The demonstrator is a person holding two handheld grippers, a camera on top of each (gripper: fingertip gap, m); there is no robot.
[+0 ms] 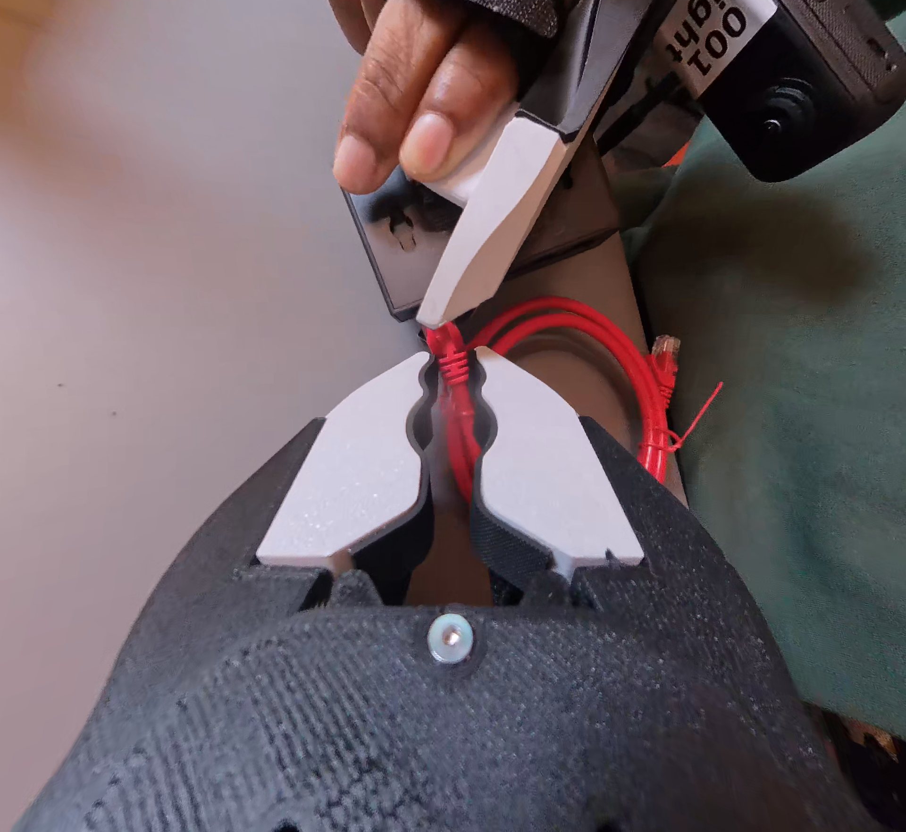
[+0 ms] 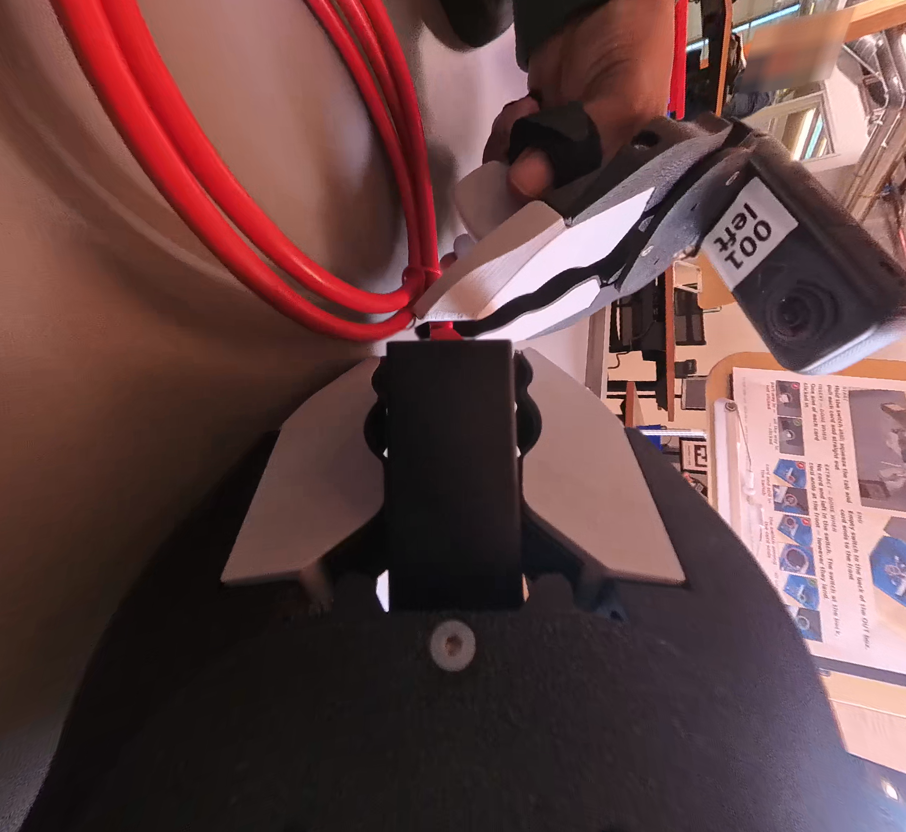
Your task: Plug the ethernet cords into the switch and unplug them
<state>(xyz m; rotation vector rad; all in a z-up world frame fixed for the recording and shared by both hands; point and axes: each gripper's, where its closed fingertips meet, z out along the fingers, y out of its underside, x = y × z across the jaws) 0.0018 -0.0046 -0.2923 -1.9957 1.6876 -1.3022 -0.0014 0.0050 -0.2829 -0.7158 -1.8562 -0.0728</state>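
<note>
The red ethernet cord (image 1: 456,396) runs up between the two white fingers of the left claw (image 1: 453,362), which pinches it at its ribbed strain relief just behind the plug. The plug end meets the lower edge of the small black rectangular switch (image 2: 451,465); whether it is seated in a port cannot be told. The right claw (image 2: 448,357) is pressed against both sides of the switch, holding it lengthwise between its fingers. In the left wrist view, one white finger of the right claw (image 1: 436,313) touches the cord's plug from above. The rest of the cord hangs in bundled red loops (image 2: 245,146) beside the switch, cinched with a red tie, and a second clear plug (image 1: 665,352) lies free near a green sleeve (image 1: 784,416).

Behind everything lies a pale, plain surface (image 1: 171,220), blurred. At the right edge of the right wrist view, a light wooden bench (image 2: 725,367) carries a printed instruction sheet (image 2: 809,514), with shelving and equipment farther back.
</note>
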